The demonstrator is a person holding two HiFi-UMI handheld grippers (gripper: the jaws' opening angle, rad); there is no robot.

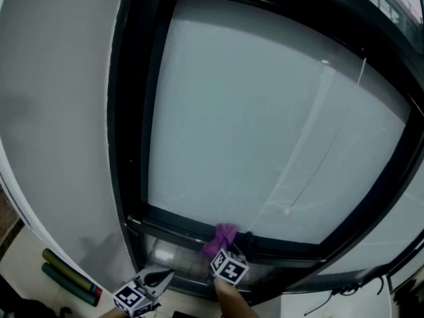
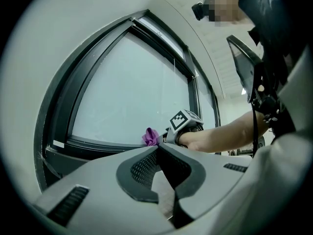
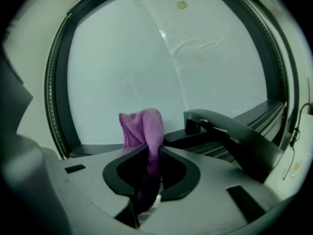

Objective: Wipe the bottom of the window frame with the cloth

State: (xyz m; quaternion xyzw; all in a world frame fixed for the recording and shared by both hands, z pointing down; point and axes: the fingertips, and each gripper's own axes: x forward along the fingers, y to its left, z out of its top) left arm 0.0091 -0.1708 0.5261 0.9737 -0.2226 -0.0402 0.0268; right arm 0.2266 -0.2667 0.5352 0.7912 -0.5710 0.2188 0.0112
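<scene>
My right gripper is clamped on the cloth, right at the frame bottom; my left gripper hangs nearby, jaws together, empty.

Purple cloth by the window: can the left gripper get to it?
Probably yes. The left gripper sits close beside it, low at the dark window frame, with nothing between. But its fingers are together, and the soft purple cloth is already pinched in the right gripper.
</scene>
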